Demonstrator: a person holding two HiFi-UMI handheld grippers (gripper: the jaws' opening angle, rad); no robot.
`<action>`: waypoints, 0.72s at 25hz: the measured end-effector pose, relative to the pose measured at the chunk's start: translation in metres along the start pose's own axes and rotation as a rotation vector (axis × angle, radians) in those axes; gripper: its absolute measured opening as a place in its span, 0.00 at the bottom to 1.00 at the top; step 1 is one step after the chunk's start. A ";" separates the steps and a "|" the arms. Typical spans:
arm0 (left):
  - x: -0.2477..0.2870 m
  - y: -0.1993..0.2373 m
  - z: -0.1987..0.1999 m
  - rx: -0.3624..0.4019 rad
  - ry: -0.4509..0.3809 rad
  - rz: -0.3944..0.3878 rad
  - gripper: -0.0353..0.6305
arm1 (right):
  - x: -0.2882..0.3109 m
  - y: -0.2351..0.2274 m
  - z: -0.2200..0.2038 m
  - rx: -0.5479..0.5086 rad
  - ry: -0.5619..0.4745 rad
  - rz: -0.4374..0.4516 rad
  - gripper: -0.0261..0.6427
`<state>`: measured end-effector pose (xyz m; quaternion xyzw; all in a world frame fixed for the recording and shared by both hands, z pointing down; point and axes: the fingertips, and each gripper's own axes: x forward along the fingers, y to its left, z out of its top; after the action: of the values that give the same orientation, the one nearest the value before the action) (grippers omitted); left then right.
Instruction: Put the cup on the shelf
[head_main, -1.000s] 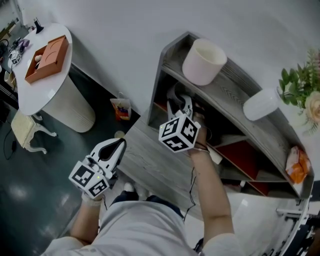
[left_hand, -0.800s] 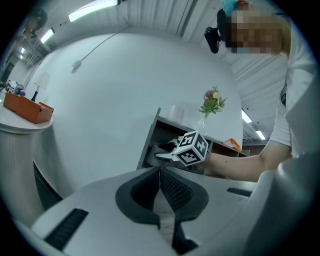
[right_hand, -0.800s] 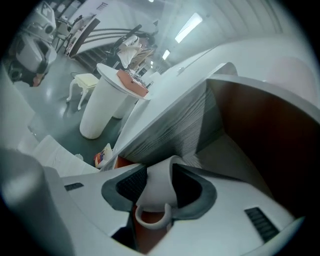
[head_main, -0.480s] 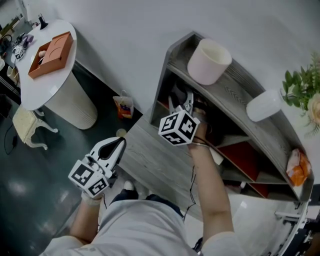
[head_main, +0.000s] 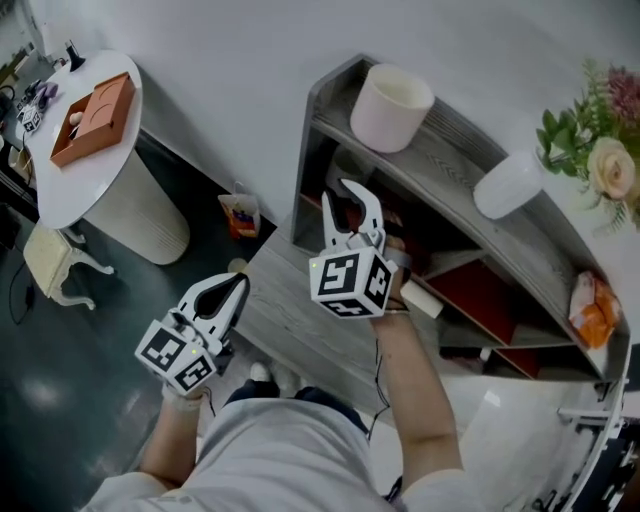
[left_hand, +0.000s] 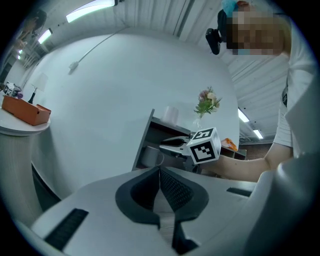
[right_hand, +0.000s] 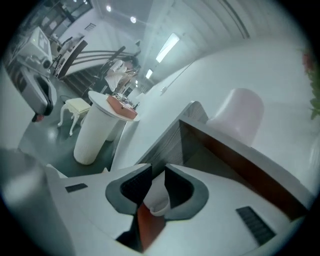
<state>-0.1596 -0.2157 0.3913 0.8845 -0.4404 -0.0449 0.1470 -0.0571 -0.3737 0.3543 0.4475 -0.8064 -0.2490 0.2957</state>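
Cup (left_hand: 150, 155) stands in shelf (head_main: 450, 170), mid-frame, so right gripper (head_main: 348, 203) fingers closing on nothing; left gripper (left_hand: 160, 175) fingers shut, spare.

You see a round white table (head_main: 66, 190) bearing an orange box (head_main: 92, 118); a cream stool (head_main: 50, 262) stands beside its pedestal, and a snack bag (head_main: 240, 215) lies on the floor nearby.

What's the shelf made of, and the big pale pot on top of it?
Shelf: seems wood or wood-look board, dull grey; grain lines and a zigzag pattern show on top.
Pot: maybe ceramic or plastic, smooth and dull pale pink; the look alone can't settle which.
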 end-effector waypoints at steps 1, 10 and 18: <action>0.002 -0.004 0.000 0.003 0.004 -0.012 0.08 | -0.009 0.001 -0.001 0.031 -0.008 0.003 0.16; 0.030 -0.055 -0.011 0.025 0.044 -0.158 0.08 | -0.093 0.005 -0.024 0.312 -0.035 -0.009 0.10; 0.056 -0.099 -0.019 0.050 0.079 -0.282 0.08 | -0.160 0.004 -0.053 0.553 -0.057 -0.057 0.10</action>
<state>-0.0457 -0.1997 0.3825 0.9421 -0.3066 -0.0193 0.1343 0.0453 -0.2393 0.3533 0.5266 -0.8388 -0.0401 0.1323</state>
